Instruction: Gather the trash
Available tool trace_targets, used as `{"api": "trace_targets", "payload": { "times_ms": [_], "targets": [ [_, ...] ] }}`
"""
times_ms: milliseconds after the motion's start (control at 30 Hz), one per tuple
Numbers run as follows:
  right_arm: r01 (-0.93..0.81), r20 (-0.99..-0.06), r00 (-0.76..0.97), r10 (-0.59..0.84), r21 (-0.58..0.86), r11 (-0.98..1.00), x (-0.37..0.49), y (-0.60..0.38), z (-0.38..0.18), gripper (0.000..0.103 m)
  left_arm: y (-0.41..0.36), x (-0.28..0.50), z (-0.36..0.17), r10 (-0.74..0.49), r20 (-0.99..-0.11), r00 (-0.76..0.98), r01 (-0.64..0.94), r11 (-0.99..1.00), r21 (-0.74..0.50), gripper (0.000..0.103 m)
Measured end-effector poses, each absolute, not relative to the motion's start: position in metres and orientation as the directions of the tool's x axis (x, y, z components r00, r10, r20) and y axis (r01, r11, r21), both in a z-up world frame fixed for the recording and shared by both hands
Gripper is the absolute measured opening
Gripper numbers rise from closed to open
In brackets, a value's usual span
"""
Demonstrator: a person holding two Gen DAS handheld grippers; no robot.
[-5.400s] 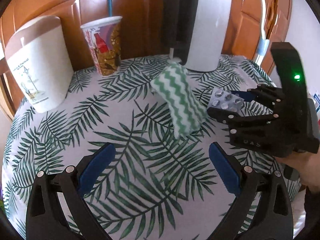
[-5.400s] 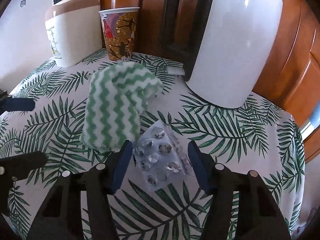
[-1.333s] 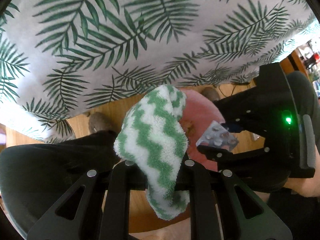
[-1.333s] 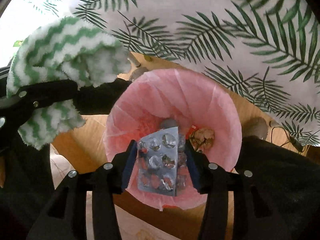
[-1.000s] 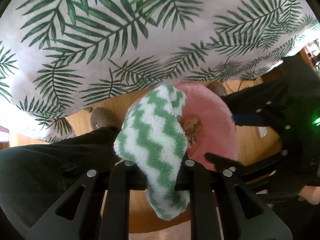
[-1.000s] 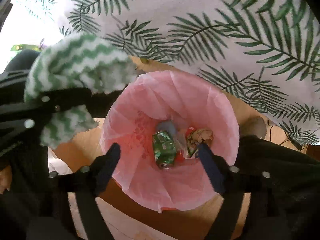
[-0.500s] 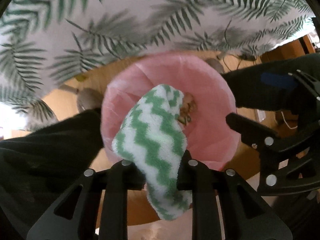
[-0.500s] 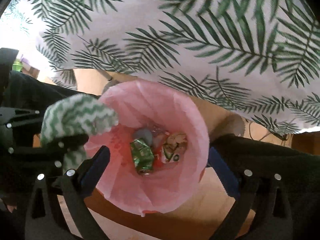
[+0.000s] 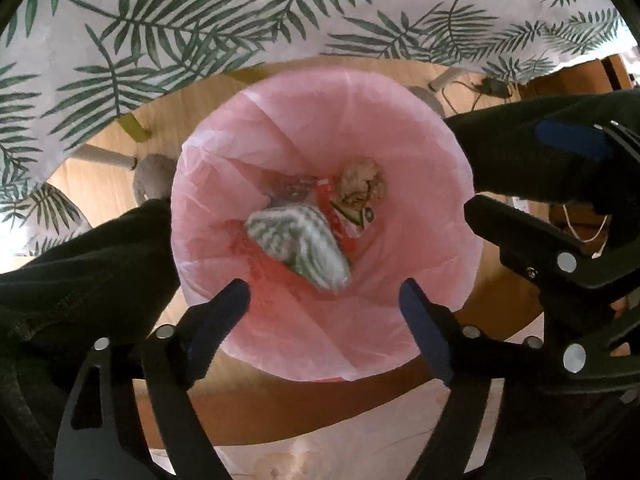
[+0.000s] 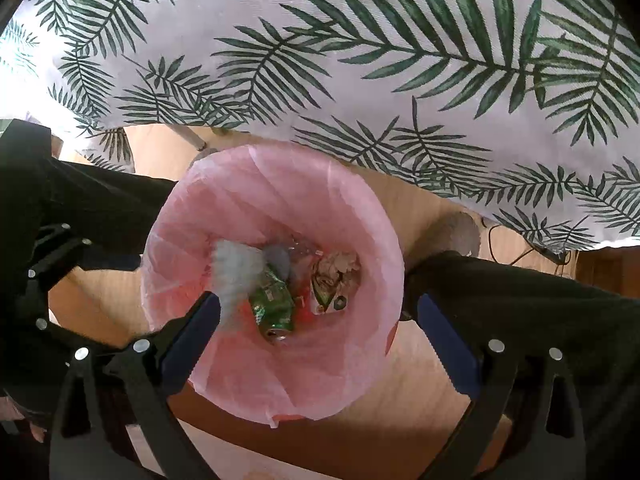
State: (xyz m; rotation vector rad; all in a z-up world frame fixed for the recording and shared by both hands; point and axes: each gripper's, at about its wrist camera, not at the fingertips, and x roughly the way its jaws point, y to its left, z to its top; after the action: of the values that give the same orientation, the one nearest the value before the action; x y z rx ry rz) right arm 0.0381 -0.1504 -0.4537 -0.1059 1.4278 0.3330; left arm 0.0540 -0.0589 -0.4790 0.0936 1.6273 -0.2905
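A bin with a pink liner point(image 9: 420, 128) point(image 10: 360, 220) stands on the wooden floor below both grippers. The green-and-white zigzag cloth point(image 9: 300, 244) is inside the bin, blurred, over other trash; in the right wrist view it is a pale blur point(image 10: 236, 272). A crushed green can point(image 10: 274, 304), a snack wrapper point(image 10: 328, 292) and crumpled paper point(image 9: 360, 188) lie at the bottom. My left gripper point(image 9: 324, 320) is open and empty above the bin's near rim. My right gripper point(image 10: 318, 332) is open and empty over the bin. The blister pack is hard to make out.
The palm-leaf tablecloth point(image 9: 240, 12) point(image 10: 360, 60) hangs over the table edge just beyond the bin. The person's dark-clothed legs point(image 9: 80, 264) point(image 10: 520, 292) flank the bin. Cables point(image 9: 480, 88) lie on the floor at the right.
My left gripper has opened and let go of the zigzag cloth, which dropped into the bin. Earlier my right gripper opened and released the blister pack into the bin.
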Motion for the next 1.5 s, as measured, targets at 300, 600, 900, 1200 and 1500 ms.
{"api": "trace_targets", "payload": {
  "times_ms": [300,600,900,1200,1500],
  "targets": [
    [-0.278,-0.973,0.127,0.195,0.154,0.948,0.041,-0.153,-0.445,0.098,-0.045,0.059,-0.461,-0.091,-0.996,0.006,0.199,0.976,-0.088,0.097],
    [-0.264,-0.96,0.187,0.207,0.154,0.952,0.038,-0.156,-0.409,0.098,-0.034,0.058,-0.423,0.028,-0.99,0.136,0.165,0.985,0.05,0.097],
    [-0.358,-0.959,0.235,0.157,0.065,0.931,0.013,-0.143,-0.383,0.098,-0.012,0.049,-0.375,0.004,-0.976,0.218,0.152,0.988,0.038,0.097],
    [-0.374,-0.961,0.238,0.143,0.045,0.926,0.004,-0.15,-0.376,0.098,-0.007,0.038,-0.381,-0.002,-0.987,0.16,0.166,0.986,0.025,0.097],
    [-0.346,-0.966,0.211,0.149,0.069,0.936,0.0,-0.156,-0.384,0.098,0.002,0.032,-0.399,0.021,-0.995,0.094,0.152,0.988,0.036,0.097]
  ]
}}
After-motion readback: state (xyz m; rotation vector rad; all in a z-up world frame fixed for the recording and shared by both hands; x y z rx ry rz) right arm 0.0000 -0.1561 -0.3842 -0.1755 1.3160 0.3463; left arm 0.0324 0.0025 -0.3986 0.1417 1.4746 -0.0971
